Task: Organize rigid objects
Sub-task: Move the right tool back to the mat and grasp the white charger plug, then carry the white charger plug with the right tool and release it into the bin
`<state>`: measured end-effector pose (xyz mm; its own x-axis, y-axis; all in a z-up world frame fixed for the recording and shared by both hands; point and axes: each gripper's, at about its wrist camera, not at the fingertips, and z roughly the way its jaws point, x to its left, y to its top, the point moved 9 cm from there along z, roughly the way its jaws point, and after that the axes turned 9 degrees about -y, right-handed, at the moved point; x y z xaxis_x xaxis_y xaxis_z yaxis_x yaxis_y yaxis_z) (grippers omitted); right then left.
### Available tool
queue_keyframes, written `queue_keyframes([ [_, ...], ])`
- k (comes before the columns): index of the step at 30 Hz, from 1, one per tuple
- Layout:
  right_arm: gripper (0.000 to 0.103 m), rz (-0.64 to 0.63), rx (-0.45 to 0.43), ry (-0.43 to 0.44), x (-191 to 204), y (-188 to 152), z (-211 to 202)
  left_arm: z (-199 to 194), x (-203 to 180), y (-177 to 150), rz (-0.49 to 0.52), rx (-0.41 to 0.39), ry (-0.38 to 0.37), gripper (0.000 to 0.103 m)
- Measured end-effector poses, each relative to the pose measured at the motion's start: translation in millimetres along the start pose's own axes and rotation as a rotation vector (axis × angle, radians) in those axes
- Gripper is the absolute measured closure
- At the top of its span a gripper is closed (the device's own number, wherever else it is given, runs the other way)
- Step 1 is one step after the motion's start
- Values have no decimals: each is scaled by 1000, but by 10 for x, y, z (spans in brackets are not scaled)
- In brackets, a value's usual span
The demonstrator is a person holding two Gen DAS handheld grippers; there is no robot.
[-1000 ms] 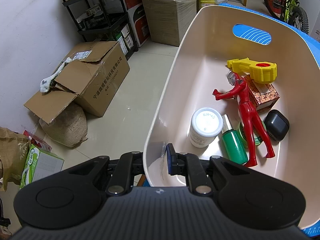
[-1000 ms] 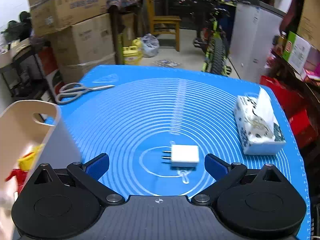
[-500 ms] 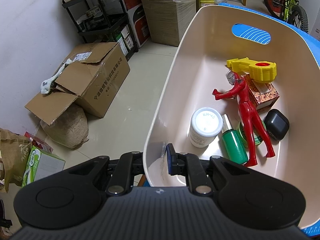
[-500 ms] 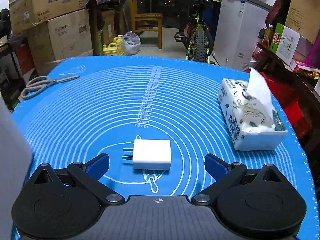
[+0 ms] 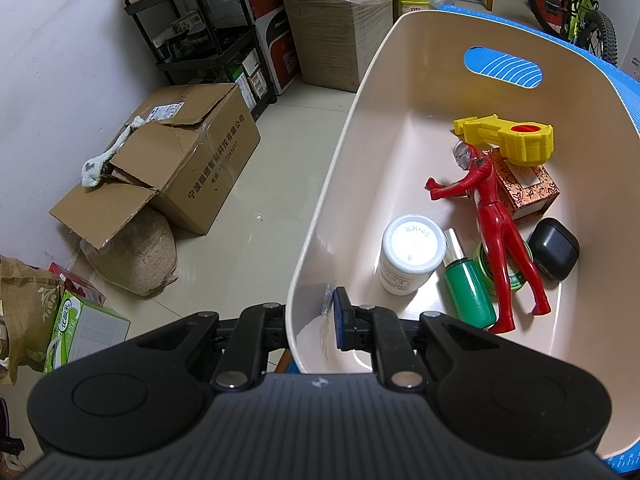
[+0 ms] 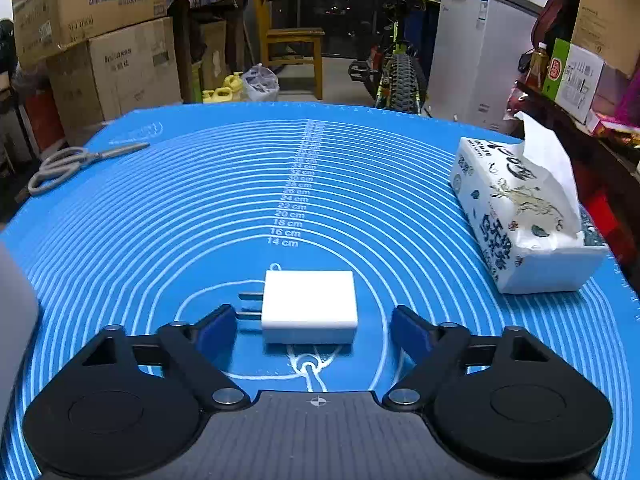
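Prongs of the small white plastic charger block (image 6: 309,306) point at right gripper (image 6: 314,328)'s left finger; its jaws, just closing but not yet gripping, could hit them and spin it. Left gripper (image 5: 316,316) clamps the beige plastic bin (image 5: 320,216)'s rim.

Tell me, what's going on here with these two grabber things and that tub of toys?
A person is tidying loose items into a beige bin. The left gripper is clamped on the bin's near rim, steadying it; a red figure, white jar and other bits already lie inside. The right gripper is over a white charger on the blue mat; its jaws have just been closing around the charger but don't touch it yet.
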<state>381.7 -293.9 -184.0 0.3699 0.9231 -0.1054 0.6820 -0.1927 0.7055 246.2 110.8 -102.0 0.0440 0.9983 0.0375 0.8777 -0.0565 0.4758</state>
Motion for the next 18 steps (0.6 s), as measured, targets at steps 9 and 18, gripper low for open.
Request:
queue_keyframes([
  [9, 39, 11, -1, -2, 4, -4, -70, 4, 0, 1, -1, 0, -1, 86],
  [18, 39, 52, -38, 36, 22, 181, -486, 34, -12, -16, -3, 3, 4, 85],
])
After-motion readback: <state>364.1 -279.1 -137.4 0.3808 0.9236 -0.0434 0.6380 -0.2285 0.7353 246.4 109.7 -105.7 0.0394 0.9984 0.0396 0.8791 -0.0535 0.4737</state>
